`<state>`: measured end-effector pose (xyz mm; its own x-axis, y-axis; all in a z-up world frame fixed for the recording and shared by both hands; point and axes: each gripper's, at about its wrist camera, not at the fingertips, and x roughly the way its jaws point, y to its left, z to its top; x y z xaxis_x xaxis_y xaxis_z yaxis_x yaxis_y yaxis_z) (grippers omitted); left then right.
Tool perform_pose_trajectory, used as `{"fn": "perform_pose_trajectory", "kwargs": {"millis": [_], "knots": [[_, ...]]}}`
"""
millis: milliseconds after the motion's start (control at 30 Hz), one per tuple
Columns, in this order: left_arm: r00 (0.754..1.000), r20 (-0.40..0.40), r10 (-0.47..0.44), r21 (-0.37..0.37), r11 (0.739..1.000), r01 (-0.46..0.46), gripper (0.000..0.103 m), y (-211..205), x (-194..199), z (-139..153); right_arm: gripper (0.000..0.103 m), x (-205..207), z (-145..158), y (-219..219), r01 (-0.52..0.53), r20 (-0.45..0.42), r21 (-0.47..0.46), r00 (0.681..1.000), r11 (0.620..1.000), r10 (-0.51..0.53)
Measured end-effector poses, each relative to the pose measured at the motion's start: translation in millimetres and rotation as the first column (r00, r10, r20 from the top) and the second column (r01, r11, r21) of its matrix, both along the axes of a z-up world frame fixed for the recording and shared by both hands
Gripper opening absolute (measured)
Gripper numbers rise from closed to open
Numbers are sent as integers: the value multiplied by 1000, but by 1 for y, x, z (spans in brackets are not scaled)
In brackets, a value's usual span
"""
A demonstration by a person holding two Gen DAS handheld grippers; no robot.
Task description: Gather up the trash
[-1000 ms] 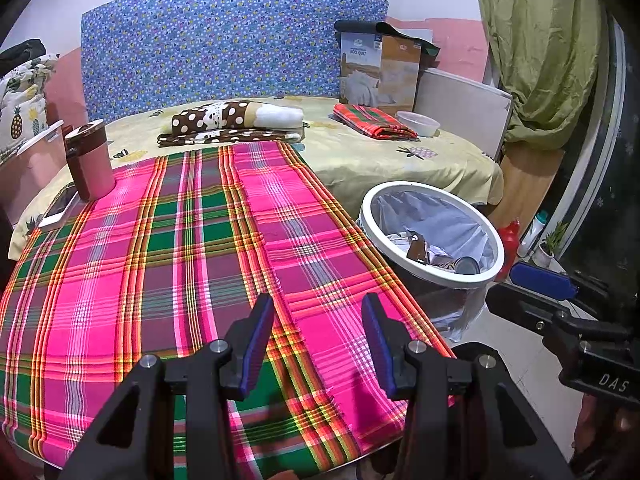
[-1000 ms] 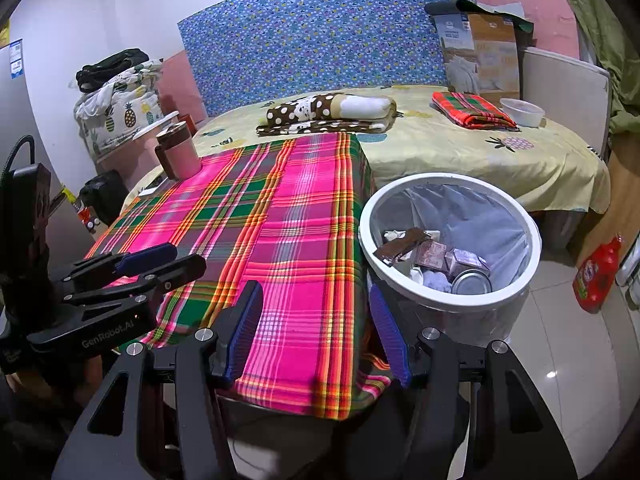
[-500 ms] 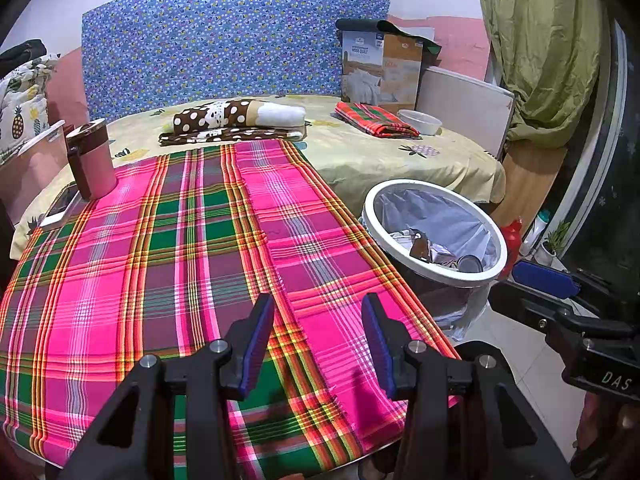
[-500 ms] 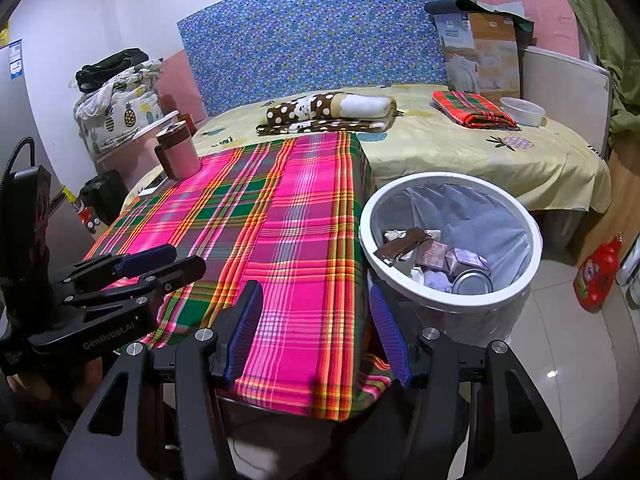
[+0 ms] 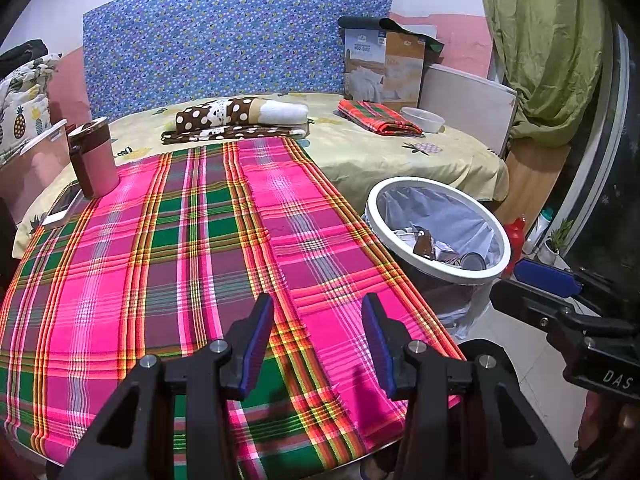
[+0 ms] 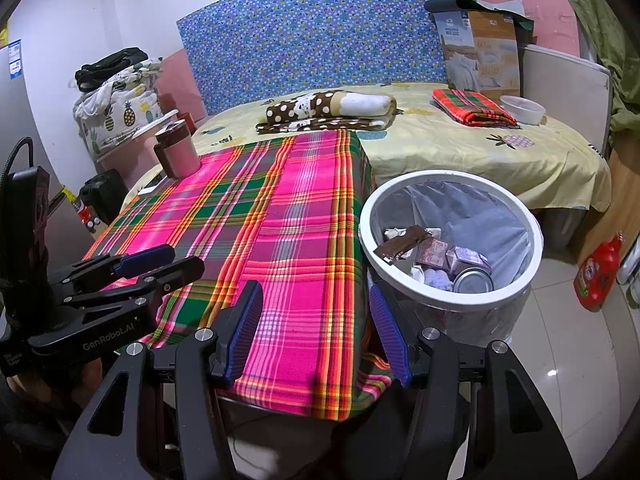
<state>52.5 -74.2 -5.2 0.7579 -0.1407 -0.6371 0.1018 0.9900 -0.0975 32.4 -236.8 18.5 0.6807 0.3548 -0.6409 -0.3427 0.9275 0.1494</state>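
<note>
- The bed (image 6: 460, 152) with a pale yellow sheet fills the upper half of both views, backed by a blue flowered headboard (image 5: 224, 40).
- A table under a pink and green plaid cloth (image 5: 168, 232) takes the centre and left of the left wrist view; its top carries no loose litter.
- The trash bin (image 6: 452, 300), white-rimmed with a grey liner, stands on the floor just beside the table's right edge, right of centre in the right wrist view. Inside lie a brown wrapper (image 6: 404, 242), small cartons (image 6: 466, 258), a metal can (image 6: 474, 280) and crumpled paper.
- The left gripper (image 5: 316, 344) sits at the bottom centre of its own view, jaws partly apart over the cloth, nothing between the blue pads. In the right wrist view its side reads "GenRobot.AI".
- The right gripper (image 6: 316, 332) is at the bottom centre of its view, jaws wide apart over the table's near corner, holding nothing. In the left wrist view its body shows "DAS".
- A cardboard box (image 6: 480, 56) printed with bedding stands at the upper right on the bed; its small print is unreadable.
- A pink tumbler (image 5: 94, 158) with a brown lid stands at the table's far left.
- A red bottle (image 6: 598, 270) stands on the floor at the right edge.
</note>
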Motion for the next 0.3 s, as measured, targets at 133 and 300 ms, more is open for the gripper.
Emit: {"fn": "perform_pose_trajectory", "kwargs": {"millis": [133,300], "knots": [[1000,-1,1,-8,1000,-1,47,3,-3,-1,57,0,-1,1,0,-1,0,1000,1000,0],[1000,-1,0,-8,1000,0,47,5,-4,-1,57,0,0,0,1,-1,-1,1000,1000,-1]]}}
